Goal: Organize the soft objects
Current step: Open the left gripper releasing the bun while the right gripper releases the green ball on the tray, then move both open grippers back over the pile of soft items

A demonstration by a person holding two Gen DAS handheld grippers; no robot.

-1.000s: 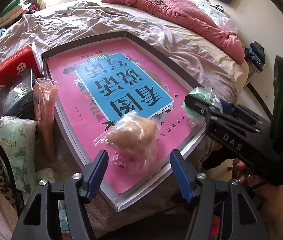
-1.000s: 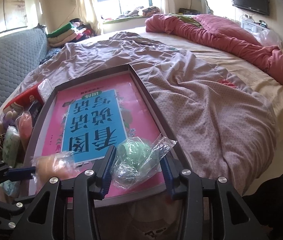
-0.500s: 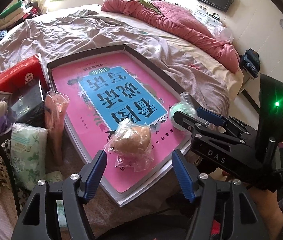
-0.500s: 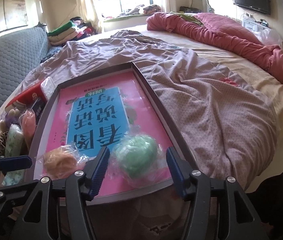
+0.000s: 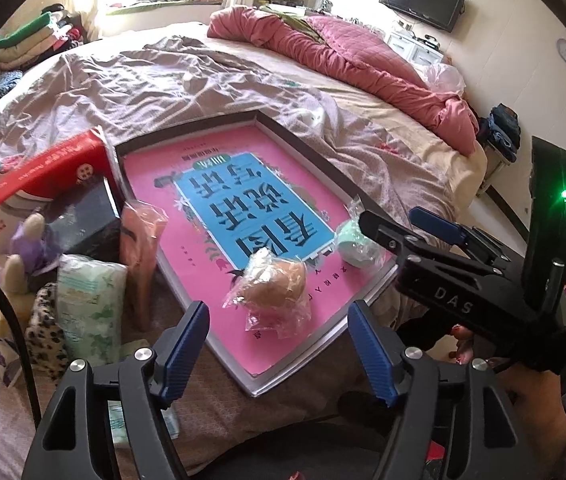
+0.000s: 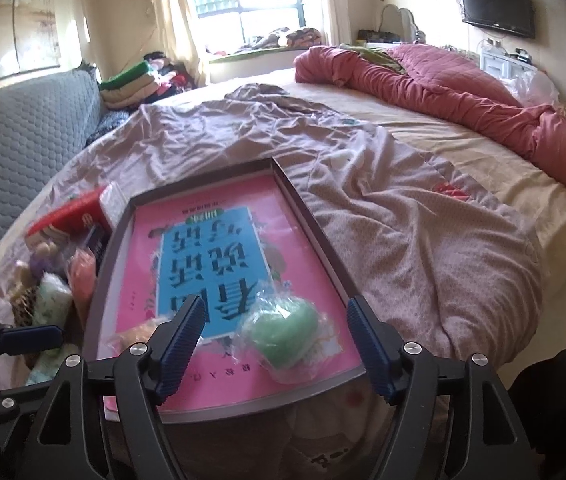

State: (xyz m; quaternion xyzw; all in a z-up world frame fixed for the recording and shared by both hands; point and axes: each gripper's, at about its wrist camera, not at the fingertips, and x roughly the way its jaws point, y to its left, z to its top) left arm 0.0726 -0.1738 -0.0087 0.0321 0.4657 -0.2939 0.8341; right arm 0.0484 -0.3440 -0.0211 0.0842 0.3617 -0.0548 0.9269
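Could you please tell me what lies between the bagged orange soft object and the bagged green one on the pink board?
Nothing lies there: in the left wrist view, only bare pink board separates the bagged orange object from the bagged green object.

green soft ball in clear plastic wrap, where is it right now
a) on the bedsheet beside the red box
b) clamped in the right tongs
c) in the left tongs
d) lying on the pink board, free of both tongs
d: the green soft ball in clear plastic wrap lies on the pink framed board, with the right tongs spread wide and not touching it.
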